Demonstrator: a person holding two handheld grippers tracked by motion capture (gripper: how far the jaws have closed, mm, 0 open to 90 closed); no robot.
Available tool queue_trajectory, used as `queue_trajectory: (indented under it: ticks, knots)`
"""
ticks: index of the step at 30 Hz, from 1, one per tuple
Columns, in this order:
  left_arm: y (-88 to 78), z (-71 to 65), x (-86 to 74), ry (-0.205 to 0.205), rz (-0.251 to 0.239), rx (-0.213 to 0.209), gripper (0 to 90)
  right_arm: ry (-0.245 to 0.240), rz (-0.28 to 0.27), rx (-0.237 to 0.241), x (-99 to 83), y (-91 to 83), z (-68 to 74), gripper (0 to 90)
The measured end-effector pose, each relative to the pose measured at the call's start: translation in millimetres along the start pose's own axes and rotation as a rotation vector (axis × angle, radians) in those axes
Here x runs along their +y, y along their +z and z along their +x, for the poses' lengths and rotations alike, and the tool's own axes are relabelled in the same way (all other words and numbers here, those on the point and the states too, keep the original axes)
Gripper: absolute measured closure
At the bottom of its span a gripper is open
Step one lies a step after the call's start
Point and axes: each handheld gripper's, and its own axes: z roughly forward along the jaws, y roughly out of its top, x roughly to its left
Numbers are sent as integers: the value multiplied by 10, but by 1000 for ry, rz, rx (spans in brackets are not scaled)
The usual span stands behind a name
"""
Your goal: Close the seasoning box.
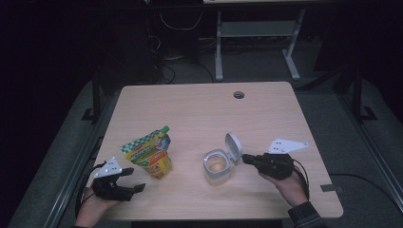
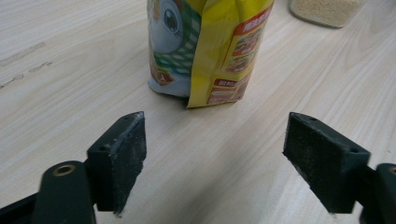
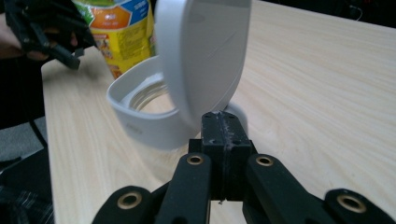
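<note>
While the pouch stands upright, nobody grips it.
left claw (image 1: 134,179): spread, empty
pouch (image 1: 151,153): straight ahead of left claw, near
right claw (image 1: 245,158): pressed together, at jar (image 1: 216,166) lid (image 1: 233,146) hinge

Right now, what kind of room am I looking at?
Probably a lab or workshop, not a kitchen: a bare wooden table on dark carpet, cables on the floor behind it, and another desk's metal frame beyond.
</note>
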Motion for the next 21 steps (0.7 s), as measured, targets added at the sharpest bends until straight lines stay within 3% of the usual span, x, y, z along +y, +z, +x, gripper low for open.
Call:
queue_trajectory:
  ticks: [10, 21]
  knots:
    - [42, 5, -15, -7, -1, 2, 187, -2, -27, 0, 115, 130, -23, 896]
    - [39, 7, -17, -5, -7, 14, 187, 10, -39, 9, 147, 160, 7, 897]
